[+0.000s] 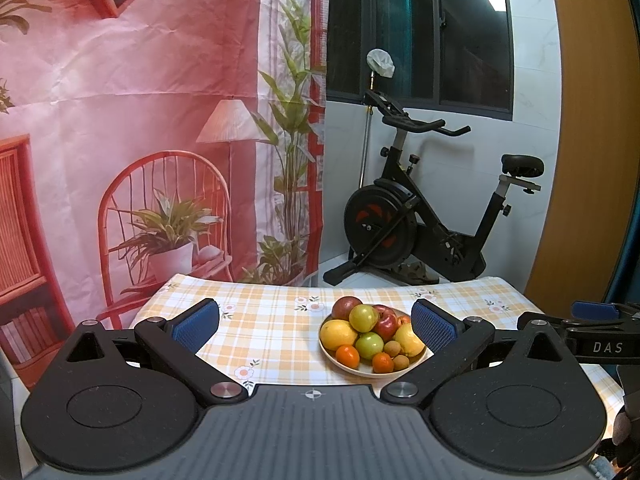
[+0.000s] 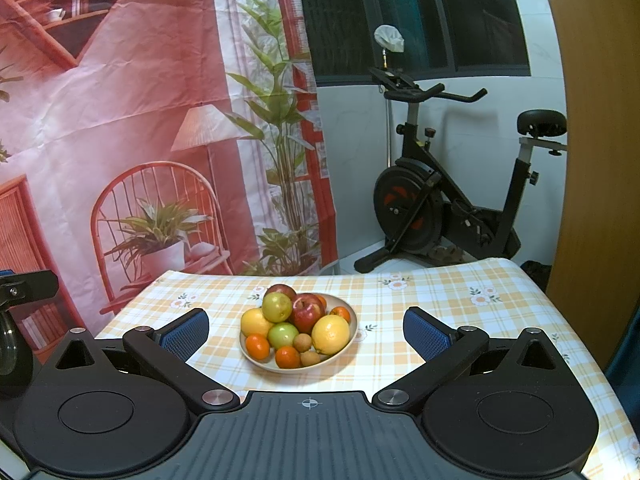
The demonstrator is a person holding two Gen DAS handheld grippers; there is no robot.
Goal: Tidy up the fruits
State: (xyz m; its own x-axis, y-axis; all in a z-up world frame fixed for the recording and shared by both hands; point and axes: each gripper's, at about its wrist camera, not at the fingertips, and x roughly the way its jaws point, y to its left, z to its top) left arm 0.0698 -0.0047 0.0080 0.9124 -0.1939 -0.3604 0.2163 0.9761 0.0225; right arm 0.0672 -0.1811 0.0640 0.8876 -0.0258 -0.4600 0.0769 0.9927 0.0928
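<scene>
Fruits heaped in a pale bowl on the checked surface, both grippers held back with fingers spread and empty.

Left wrist view: the pile mixes lemons, green and red apples, small oranges and brown longans; the left gripper hovers level above the surface, the bowl sitting toward its right finger. Right wrist view: the bowl lies ahead between the right gripper's wide-apart fingers, nearer the left finger, touching neither; an exercise bike stands behind.
</scene>
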